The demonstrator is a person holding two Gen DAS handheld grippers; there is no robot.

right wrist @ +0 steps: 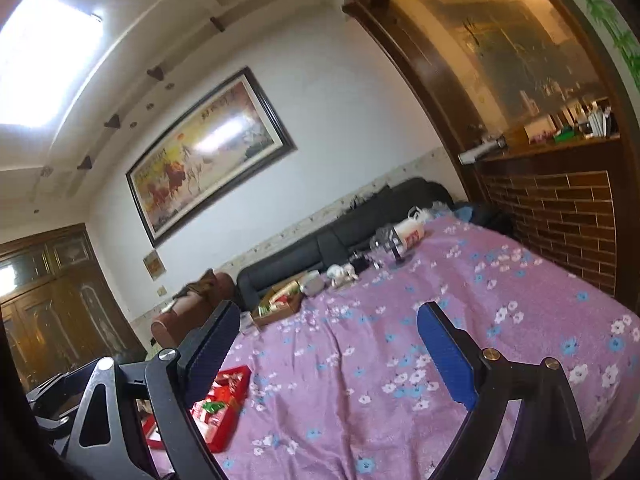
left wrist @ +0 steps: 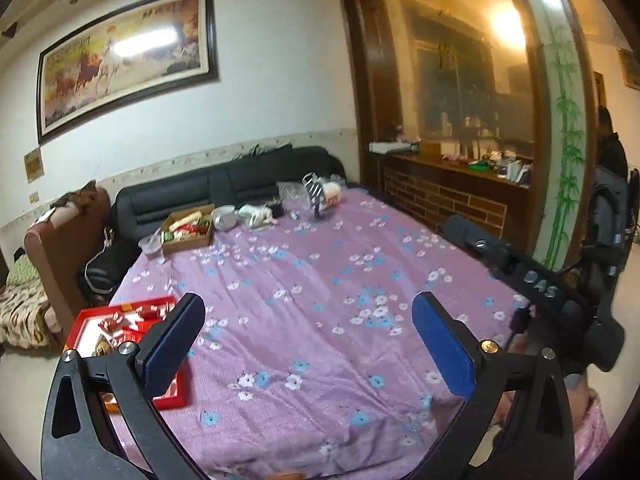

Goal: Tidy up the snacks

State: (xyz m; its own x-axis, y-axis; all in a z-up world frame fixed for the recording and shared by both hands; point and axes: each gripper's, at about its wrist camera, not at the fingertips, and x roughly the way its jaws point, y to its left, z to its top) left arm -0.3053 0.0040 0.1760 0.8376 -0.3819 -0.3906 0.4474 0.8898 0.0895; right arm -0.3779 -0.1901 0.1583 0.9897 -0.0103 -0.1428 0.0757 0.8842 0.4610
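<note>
A table draped in a purple cloth (left wrist: 304,280) printed with white and blue flowers fills both wrist views. At its near left corner sits a red tray (left wrist: 86,316) holding red-wrapped snacks (left wrist: 150,311); some of its contents are hidden behind the left gripper's finger. Along the far left edge rests a brown cardboard box (left wrist: 188,236) filled with assorted snack packets in red, green and white. Just right of the box, still along the far edge, are a pale bowl (left wrist: 226,216), a crumpled white item (left wrist: 256,216) and a white container with red print (left wrist: 332,194) lying on its side beside a clear plastic bag (left wrist: 290,191). The left gripper (left wrist: 310,342) hangs above the bare middle of the cloth, its blue-padded jaws spread wide with nothing between them. The right gripper (right wrist: 332,354) hangs likewise above empty cloth, jaws wide apart and holding nothing. Beyond the table stand a dark sofa (left wrist: 224,184) and a framed horse painting (left wrist: 124,56) on the white wall.
</note>
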